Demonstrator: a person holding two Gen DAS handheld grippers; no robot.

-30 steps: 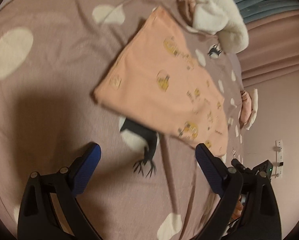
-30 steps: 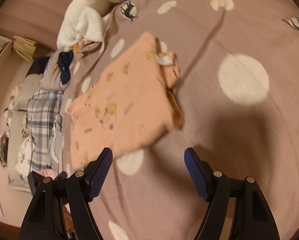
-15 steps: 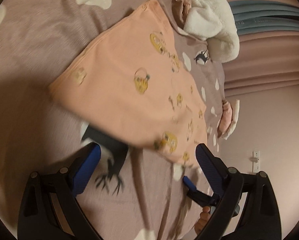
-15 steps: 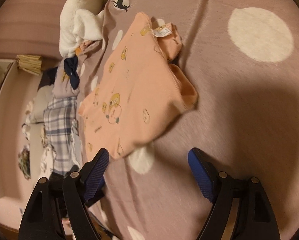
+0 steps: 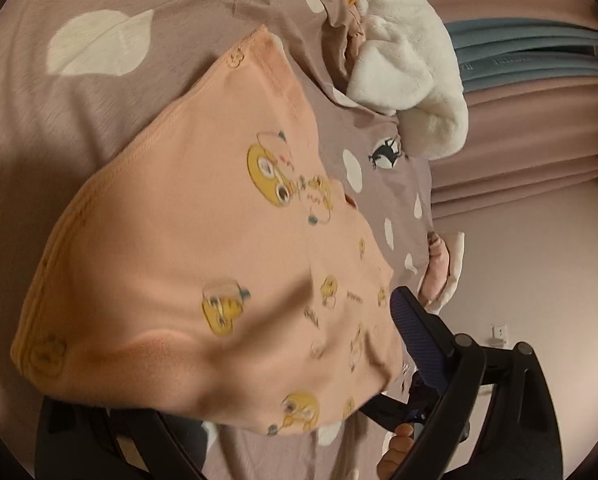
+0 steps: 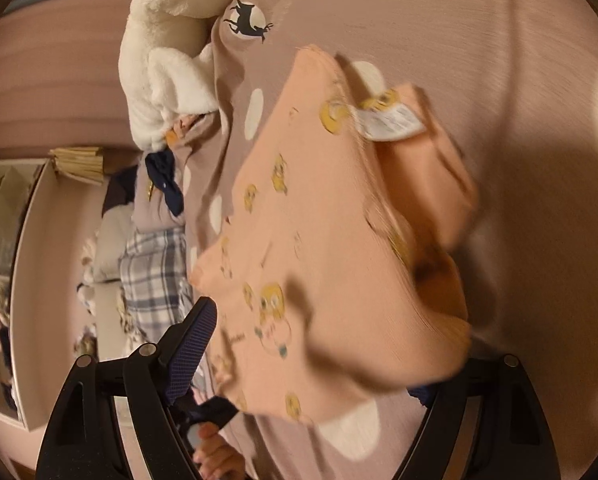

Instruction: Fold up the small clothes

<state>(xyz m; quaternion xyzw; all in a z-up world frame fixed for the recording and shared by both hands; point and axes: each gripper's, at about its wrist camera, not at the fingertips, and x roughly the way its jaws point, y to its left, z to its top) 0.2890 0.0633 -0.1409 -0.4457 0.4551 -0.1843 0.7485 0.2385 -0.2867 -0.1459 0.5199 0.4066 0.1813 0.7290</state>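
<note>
Both claws point forward and angled down at the bed, one on each side of the peach shirt point(image 5: 203, 248), close over the fabric. Left claw point(image 5: 235, 360): jaws spread wide, nothing clenched. They have just been closing a little; the near edge of the shirt sits between them and hides the left finger, and only the right pad point(image 5: 415, 328), blue and ribbed on a black frame, shows. I can't see either pad pressing on cloth. Right claw point(image 6: 315, 356): jaws released and wide after just opening further. The shirt's lower edge fills the gap between them. Left pad point(image 6: 191, 352) is visible just beside the hem, the right one mostly hidden under the fabric.

The shirt lies flat on the bedspread point(image 5: 79, 120), soft knit with a stitched hem and yellow cartoon prints. In the right view a sleeve is folded over with a white care label point(image 6: 391, 122) showing.

The bedspread is mauve woven cloth with cream dots and black animal silhouettes. A white fluffy blanket point(image 5: 403, 64) is bunched at the far end. Plaid cloth point(image 6: 155, 276) lies off the bed edge. My hand point(image 6: 215, 456) grips the other claw's handle low in the right view.
</note>
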